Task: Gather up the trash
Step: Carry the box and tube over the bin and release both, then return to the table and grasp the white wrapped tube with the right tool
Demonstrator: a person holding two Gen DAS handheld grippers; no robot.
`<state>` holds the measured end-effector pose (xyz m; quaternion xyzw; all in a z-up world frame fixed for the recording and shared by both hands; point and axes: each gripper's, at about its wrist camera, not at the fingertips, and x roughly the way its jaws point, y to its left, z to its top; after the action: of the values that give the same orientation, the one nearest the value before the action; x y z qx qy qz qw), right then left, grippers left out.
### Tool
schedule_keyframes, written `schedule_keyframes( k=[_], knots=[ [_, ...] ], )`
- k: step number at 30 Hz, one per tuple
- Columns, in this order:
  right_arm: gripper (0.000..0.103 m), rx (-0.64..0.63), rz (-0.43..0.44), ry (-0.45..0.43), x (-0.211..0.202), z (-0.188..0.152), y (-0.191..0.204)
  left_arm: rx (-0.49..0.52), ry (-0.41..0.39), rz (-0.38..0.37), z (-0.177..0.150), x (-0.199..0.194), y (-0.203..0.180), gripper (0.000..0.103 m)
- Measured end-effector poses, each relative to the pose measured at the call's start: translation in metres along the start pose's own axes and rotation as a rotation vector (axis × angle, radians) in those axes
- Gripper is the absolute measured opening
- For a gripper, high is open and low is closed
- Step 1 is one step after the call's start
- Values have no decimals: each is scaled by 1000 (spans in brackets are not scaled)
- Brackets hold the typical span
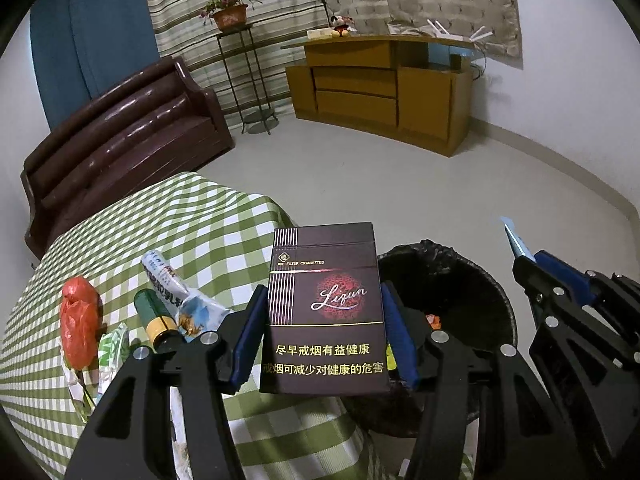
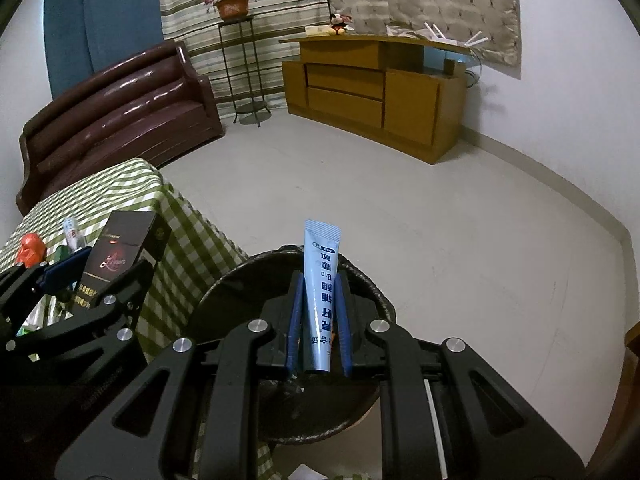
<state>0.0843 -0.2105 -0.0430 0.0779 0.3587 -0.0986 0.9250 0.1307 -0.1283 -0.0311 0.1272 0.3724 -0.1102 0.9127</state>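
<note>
My left gripper [image 1: 322,294] is shut on a dark cigarette pack [image 1: 324,320], held upright at the table's edge beside a black lined trash bin [image 1: 460,280]. My right gripper [image 2: 319,280] is shut on a light blue tube [image 2: 320,264], held over the bin [image 2: 224,292]. From the right wrist view the left gripper [image 2: 100,268] and its pack [image 2: 120,244] show at the left. The tube's tip [image 1: 516,240] and the right gripper [image 1: 532,268] appear at the right of the left wrist view. On the green checked table [image 1: 180,216] lie a red plastic bag [image 1: 78,320], a green bottle [image 1: 154,316] and crumpled wrappers [image 1: 168,280].
A brown leather sofa [image 1: 120,140] stands behind the table. A wooden cabinet [image 1: 380,92] and a metal plant stand [image 1: 248,80] line the far wall. Bare grey floor [image 2: 400,200] stretches beyond the bin.
</note>
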Motion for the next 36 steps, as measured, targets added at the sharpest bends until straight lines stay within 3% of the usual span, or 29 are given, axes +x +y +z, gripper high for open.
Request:
schedule_keyframes(
  k=[2, 5, 7, 12, 21, 25, 28, 36],
  knots=[
    [17, 7, 5, 6, 2, 1, -2, 15, 5, 4, 1, 1, -3, 63],
    [26, 16, 7, 3, 2, 1, -4, 20, -2, 10, 3, 1, -4, 67],
    [26, 17, 7, 0, 0, 1, -3, 20, 0, 10, 3, 2, -4, 68],
    [27, 28, 3, -9, -1, 6, -9, 18, -3, 12, 1, 2, -3, 69],
    [46, 41, -2, -20, -6, 8, -9, -6, -32, 7, 1, -10, 8, 69],
    [48, 28, -33, -27, -12, 7, -2, -23, -46, 5, -1, -22, 21, 69],
    [53, 28, -2, -21, -19, 5, 5, -31, -57, 14, -5, -31, 32, 69],
    [53, -38, 56, -26, -38, -2, 42, -86, -47, 62, -28, -53, 79, 69]
  ],
)
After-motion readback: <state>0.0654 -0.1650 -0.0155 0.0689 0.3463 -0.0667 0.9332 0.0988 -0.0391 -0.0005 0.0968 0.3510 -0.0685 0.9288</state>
